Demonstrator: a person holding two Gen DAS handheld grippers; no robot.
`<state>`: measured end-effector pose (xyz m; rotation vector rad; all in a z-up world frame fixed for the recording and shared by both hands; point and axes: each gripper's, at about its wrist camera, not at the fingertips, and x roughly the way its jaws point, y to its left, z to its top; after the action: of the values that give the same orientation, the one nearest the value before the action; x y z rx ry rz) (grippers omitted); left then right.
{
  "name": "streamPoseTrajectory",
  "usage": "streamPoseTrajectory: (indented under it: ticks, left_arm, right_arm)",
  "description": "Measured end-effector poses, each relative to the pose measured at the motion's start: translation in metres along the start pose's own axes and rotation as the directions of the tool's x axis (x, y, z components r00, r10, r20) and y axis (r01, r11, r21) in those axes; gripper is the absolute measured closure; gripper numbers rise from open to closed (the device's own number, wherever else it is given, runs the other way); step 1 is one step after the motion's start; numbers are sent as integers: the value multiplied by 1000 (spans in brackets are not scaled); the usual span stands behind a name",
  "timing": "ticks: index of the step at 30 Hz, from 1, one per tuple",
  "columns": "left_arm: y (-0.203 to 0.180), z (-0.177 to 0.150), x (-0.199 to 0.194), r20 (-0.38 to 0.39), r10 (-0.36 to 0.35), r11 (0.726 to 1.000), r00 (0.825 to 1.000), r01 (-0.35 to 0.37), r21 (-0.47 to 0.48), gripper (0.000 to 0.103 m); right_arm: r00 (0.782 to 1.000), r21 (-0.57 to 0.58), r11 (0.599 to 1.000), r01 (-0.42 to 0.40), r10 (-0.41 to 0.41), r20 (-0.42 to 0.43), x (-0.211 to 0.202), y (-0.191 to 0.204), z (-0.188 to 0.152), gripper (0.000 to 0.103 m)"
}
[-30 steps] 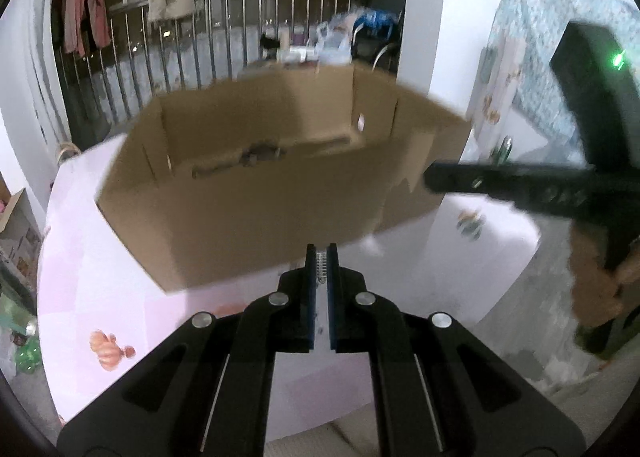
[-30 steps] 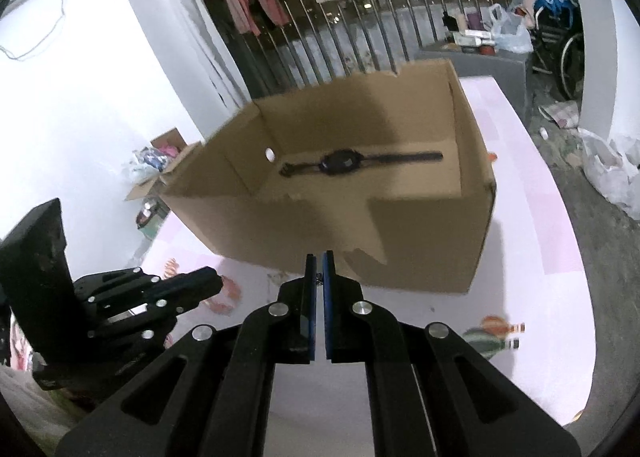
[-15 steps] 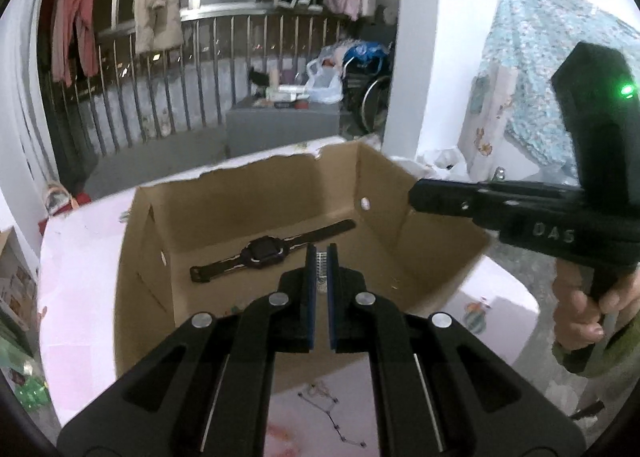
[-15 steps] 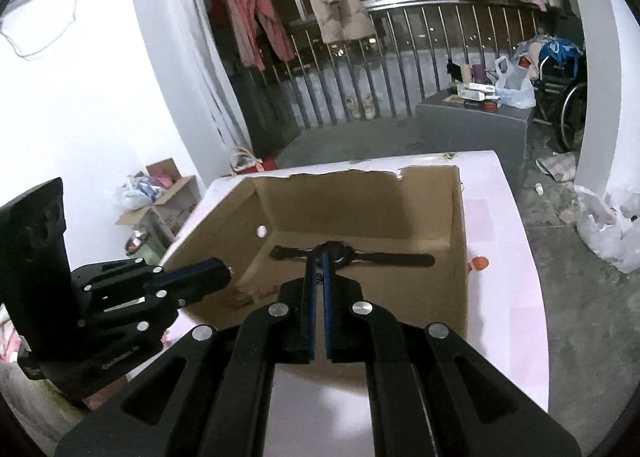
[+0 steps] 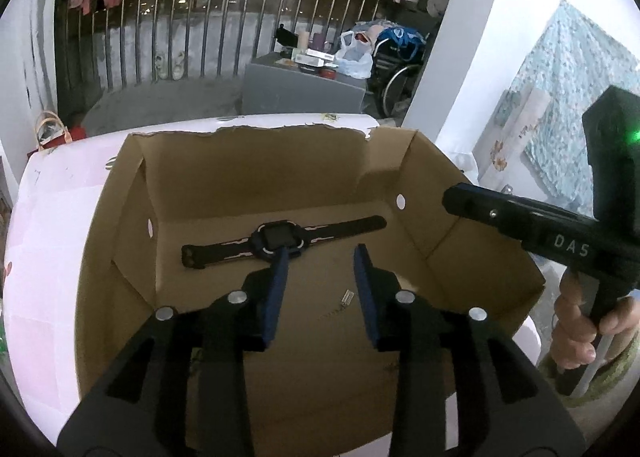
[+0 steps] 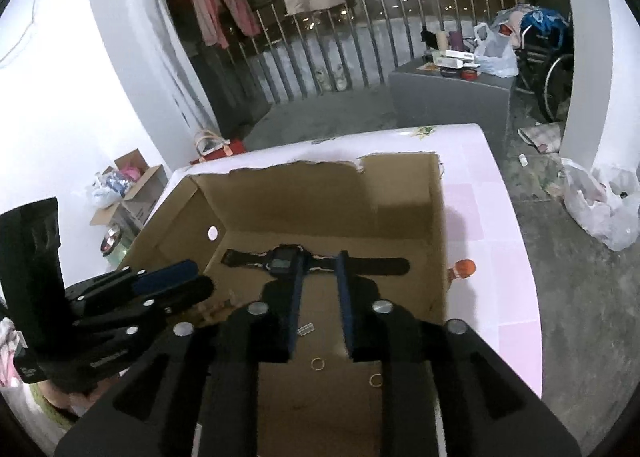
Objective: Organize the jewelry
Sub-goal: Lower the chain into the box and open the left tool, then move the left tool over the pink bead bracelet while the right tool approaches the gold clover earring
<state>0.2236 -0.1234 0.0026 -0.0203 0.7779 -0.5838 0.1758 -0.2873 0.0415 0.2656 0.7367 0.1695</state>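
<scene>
An open cardboard box (image 5: pixel 120 241) (image 6: pixel 438 225) stands on a pink-clothed table (image 6: pixel 480 209). A black watch (image 5: pixel 280 243) (image 6: pixel 380 267) lies flat across its floor. My left gripper (image 5: pixel 320 253) hangs over the box, jaws opening, nothing between the pads. A small silver piece (image 5: pixel 347 297) lies on the floor under it. My right gripper (image 6: pixel 321 257) is over the box too, jaws opening and empty. A small silver clasp (image 6: pixel 306 329) and two gold rings (image 6: pixel 318 363) (image 6: pixel 375 379) lie on the floor below it. Each gripper shows in the other's view (image 5: pixel 520 225) (image 6: pixel 160 289).
Behind the table run a metal railing (image 5: pixel 240 37) with hung clothes, a grey block (image 5: pixel 304 93) with bottles and bags, and a wheelchair (image 6: pixel 552 69). A box of clutter (image 6: pixel 128 193) sits on the floor at left. A hand (image 5: pixel 580 329) holds the right gripper's handle.
Both grippers came from in front of the box to above its inside. Both sets of jaws went from shut to apart. The silvery piece between the left pads is gone from them.
</scene>
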Motion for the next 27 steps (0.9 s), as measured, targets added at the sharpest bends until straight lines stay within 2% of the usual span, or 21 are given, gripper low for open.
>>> streamPoseTrajectory:
  ticks: [7, 13, 18, 21, 23, 27]
  left_arm:
    - [9, -3, -26, 49, 9, 1000, 999, -8, -28, 61]
    - [15, -22, -64, 91, 57, 998, 994, -54, -33, 50]
    - [16, -42, -87, 94, 100, 995, 991, -98, -28, 43]
    - [15, -57, -95, 82, 117, 993, 990, -116, -25, 41]
    - [12, -66, -101, 89, 141, 990, 986, -141, -6, 36]
    - [8, -85, -105, 50, 143, 990, 988, -143, 0, 35]
  right_arm:
    - [999, -3, 1000, -17, 17, 51, -25, -2, -6, 82]
    - [997, -39, 999, -28, 31, 70, -49, 0, -26, 76]
    - [998, -57, 998, -29, 32, 57, -63, 2, -47, 75]
    - [997, -62, 996, -64, 66, 44, -71, 7, -60, 73]
    - [996, -75, 993, -86, 88, 31, -75, 13, -70, 73]
    - [994, -115, 987, -111, 113, 10, -79, 28, -86, 73]
